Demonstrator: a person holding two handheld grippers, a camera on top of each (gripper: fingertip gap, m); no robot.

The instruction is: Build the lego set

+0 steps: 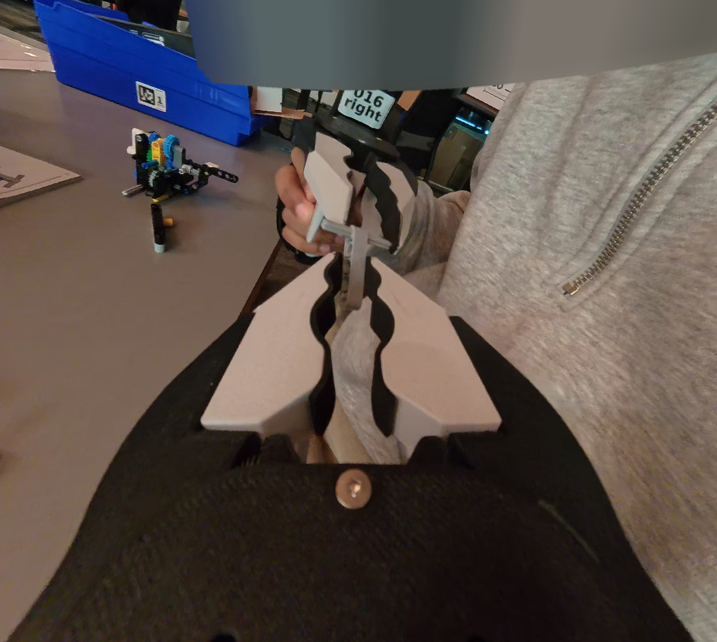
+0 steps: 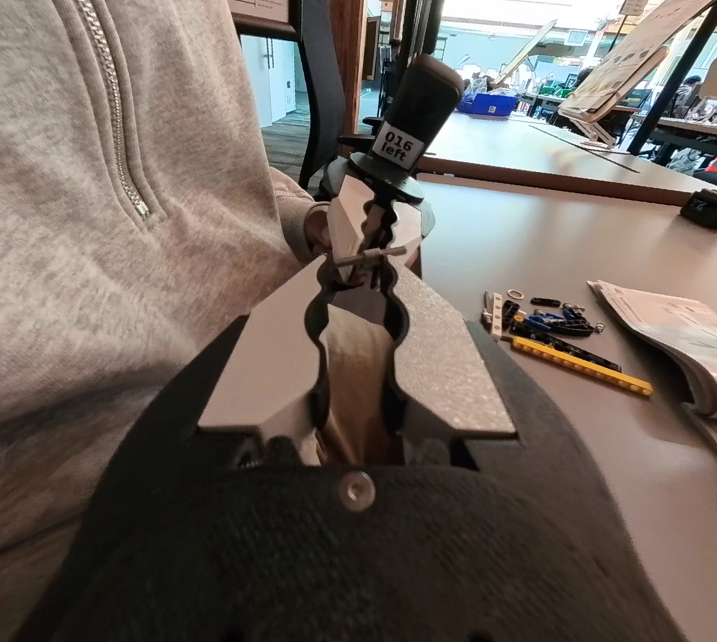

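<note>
Both grippers meet in the air in front of a person's grey hoodie point(image 1: 582, 274). My left gripper point(image 1: 352, 266) is shut on a thin grey beam point(image 1: 356, 282) that stands upright between its tips. My right gripper point(image 2: 357, 266) is shut on a short grey axle point(image 2: 345, 260), held end to end between its fingers. The axle point(image 1: 333, 226) passes crosswise through the top of the beam. In the left wrist view the right gripper point(image 1: 351, 235) faces mine, and in the right wrist view the left gripper point(image 2: 374, 255) does.
A part-built model point(image 1: 170, 165) and a black pin piece point(image 1: 158, 228) sit on the grey table point(image 1: 97, 313), with a blue bin point(image 1: 116, 57) behind. Loose parts point(image 2: 543, 317), a long yellow beam point(image 2: 582, 365) and an instruction booklet point(image 2: 659, 324) lie to the right.
</note>
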